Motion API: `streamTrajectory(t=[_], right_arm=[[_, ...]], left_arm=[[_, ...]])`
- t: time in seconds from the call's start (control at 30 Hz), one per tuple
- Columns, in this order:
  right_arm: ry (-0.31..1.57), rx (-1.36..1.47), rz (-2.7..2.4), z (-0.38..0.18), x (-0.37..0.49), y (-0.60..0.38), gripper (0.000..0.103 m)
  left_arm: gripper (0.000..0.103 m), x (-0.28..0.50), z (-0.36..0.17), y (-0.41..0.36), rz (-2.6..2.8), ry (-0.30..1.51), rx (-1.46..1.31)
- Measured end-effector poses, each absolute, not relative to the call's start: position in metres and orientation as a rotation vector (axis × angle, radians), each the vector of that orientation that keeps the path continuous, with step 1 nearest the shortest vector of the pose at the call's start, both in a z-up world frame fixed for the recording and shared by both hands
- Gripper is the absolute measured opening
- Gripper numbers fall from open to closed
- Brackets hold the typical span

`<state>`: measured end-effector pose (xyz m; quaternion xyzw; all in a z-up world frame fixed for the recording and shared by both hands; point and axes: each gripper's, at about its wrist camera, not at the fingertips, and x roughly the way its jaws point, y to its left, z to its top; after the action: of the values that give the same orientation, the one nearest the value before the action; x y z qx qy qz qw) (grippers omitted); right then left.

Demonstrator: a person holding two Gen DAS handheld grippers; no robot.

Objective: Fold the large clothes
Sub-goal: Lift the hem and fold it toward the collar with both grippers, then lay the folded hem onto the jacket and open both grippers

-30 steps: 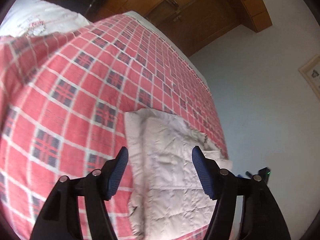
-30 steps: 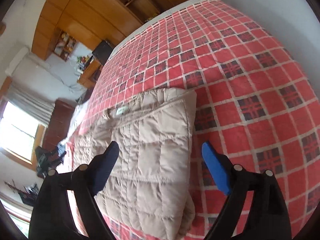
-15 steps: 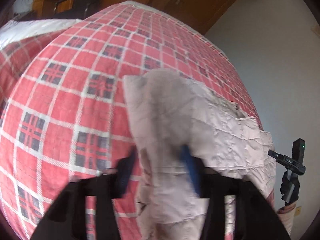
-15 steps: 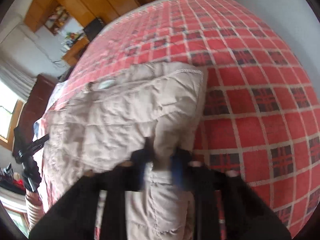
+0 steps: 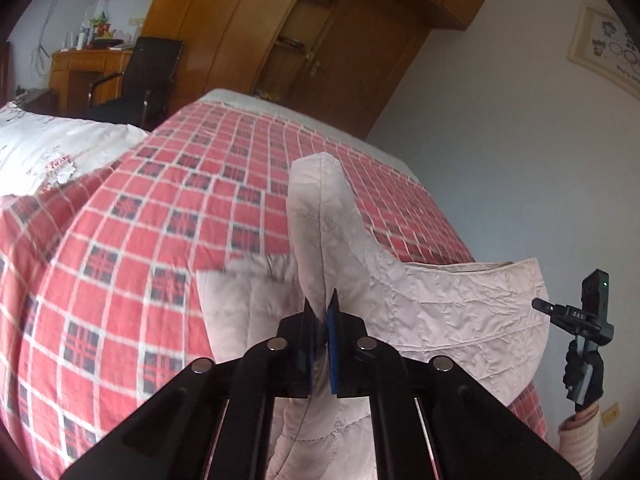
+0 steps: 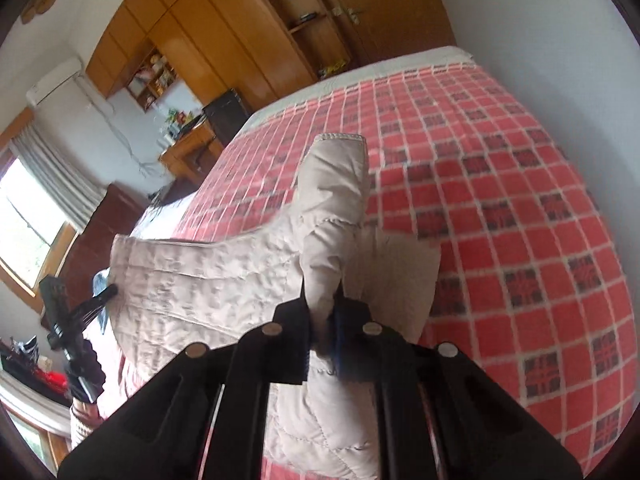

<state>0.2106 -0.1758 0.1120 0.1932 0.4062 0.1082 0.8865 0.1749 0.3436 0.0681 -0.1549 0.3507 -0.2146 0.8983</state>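
Where the pale quilted garment point(image 5: 432, 308) rises off the red plaid bedspread point(image 5: 168, 216), the left gripper point(image 5: 323, 334) pinches a fold of it — fabric squeezed between both fingers, a corner standing up past the tips. The right gripper point(image 6: 325, 330) clamps another fold the same way, and the cloth spans between the two — its lower part still lying on the bed.
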Motion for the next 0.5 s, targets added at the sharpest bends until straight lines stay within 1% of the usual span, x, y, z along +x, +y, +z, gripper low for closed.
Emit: streamTrajectory(t=[0.13,0.3,0.33,0.4,0.5], right_arm=[[0.875,0.461,0.171,0.097,0.248,-0.188,0.008],[0.975,0.505,0.115,0.049,0.283,-0.193,0.008],[0.994,0.505,0.097,0.039,0.287,-0.193,0.008],[1.030,0.505,0.072,0.020,0.294,-0.194,0.008],[1.055,0.507,0.059,0.004,0.297,-0.194,0.010]], left_arm=[[0.005,0.213,0.059,0.348,-0.401,0.740,-0.347],[0.005,0.258,0.005,0.345,-0.342,0.928,-0.378],[0.006,0.266,-0.010,0.344,-0.324,0.977,-0.376],[0.010,0.273,-0.031,0.346,-0.305,1.020,-0.376],[0.012,0.275,-0.045,0.349,-0.316,1.038,-0.406]])
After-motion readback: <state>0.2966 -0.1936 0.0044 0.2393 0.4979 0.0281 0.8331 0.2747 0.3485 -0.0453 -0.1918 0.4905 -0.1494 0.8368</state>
